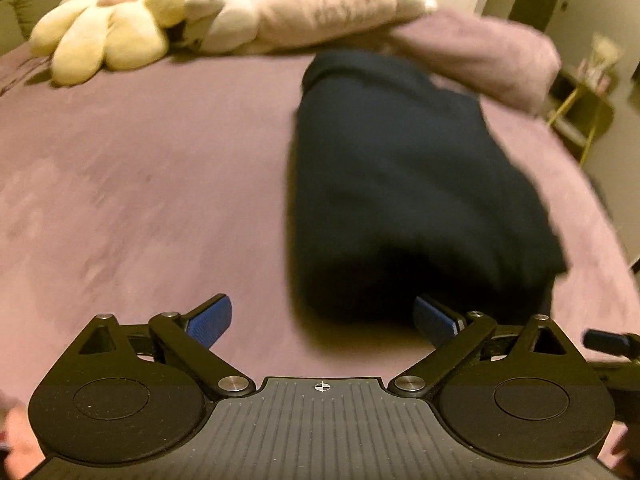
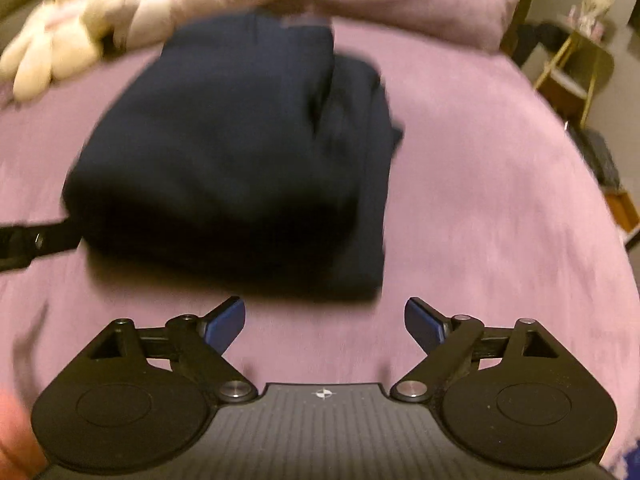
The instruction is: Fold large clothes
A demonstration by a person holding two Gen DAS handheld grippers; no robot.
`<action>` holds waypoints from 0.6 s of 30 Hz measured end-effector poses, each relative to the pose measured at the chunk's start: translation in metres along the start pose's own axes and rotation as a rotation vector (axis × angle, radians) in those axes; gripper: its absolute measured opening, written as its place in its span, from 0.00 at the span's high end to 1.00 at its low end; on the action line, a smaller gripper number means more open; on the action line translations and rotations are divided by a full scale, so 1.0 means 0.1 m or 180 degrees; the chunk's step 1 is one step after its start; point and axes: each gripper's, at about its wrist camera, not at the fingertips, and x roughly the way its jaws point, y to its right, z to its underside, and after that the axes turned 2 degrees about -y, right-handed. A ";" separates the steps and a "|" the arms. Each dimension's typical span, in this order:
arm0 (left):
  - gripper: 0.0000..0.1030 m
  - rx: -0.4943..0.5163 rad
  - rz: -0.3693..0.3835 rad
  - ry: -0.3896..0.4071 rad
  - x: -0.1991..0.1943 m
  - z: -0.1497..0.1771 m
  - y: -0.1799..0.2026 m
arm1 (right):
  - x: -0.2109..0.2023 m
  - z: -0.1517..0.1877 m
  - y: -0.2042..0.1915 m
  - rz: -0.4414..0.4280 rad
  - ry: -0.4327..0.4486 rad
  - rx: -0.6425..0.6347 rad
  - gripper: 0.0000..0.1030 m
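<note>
Garment (image 2: 240,152), dark navy, lies folded in compact bundle on purple bedspread (image 1: 140,184), near pillow (image 1: 480,56) and plush toys (image 1: 108,28) at bed head; frames blurred
Left gripper (image 1: 322,320): blue pads spread wide, nothing pinched; right pad (image 1: 434,318) sits just by bundle's near edge, contact unclear
Right gripper (image 2: 324,320): jaws wide apart, empty, just short of bundle's near edge
Folded layers show along bundle's right side
</note>
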 end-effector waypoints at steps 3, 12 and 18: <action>0.03 0.0054 -0.0215 -0.0071 -0.10 0.14 0.03 | -0.13 0.17 -0.07 -0.0038 -0.0121 0.0007 0.04; 0.03 0.0203 -0.0450 0.0030 -0.39 0.13 0.11 | -0.56 0.00 -0.15 -0.0088 0.0115 0.0186 0.04; 0.03 0.0152 -0.0351 0.0007 -0.41 0.08 0.07 | -0.60 -0.08 -0.11 -0.0051 0.0106 0.0208 0.04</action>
